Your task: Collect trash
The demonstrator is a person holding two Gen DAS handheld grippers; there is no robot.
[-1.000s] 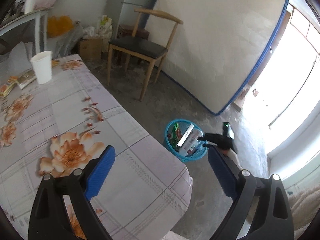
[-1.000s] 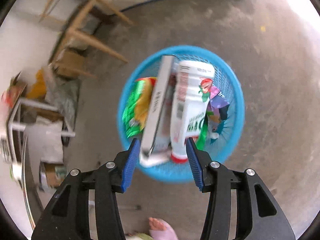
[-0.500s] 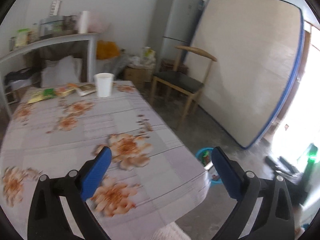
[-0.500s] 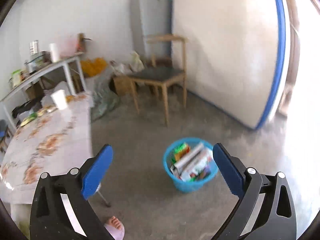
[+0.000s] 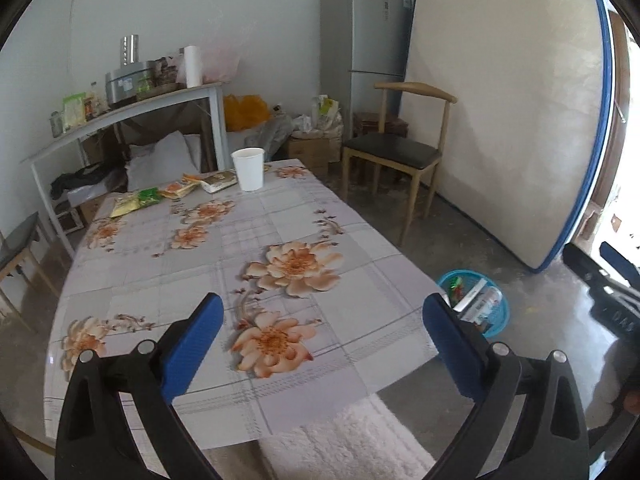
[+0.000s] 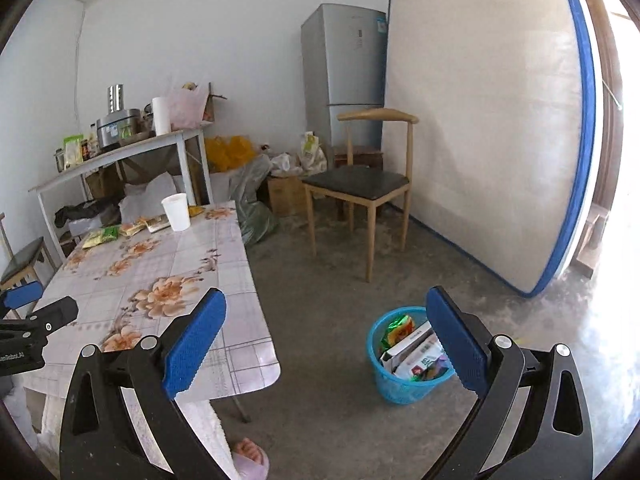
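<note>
A blue trash basket (image 6: 404, 388) stands on the floor right of the table, holding a box, a bottle and wrappers; it also shows in the left wrist view (image 5: 498, 318). A white paper cup (image 5: 249, 169) and several snack wrappers (image 5: 138, 199) lie at the table's far end; the cup (image 6: 176, 212) and wrappers (image 6: 102, 236) also show in the right wrist view. My left gripper (image 5: 320, 346) is open and empty above the table's near edge. My right gripper (image 6: 324, 344) is open and empty, raised over the floor left of the basket.
The table has a floral cloth (image 5: 240, 264). A wooden chair (image 6: 360, 184) stands on the floor beyond the basket. A mattress (image 6: 480, 128) leans on the right wall, with a fridge (image 6: 344, 76) behind. A cluttered shelf (image 5: 132, 104) stands behind the table.
My right gripper has lifted away from just over the basket and opened wide. My left gripper has swung from the basket side towards the table's far end. Both stay empty.
</note>
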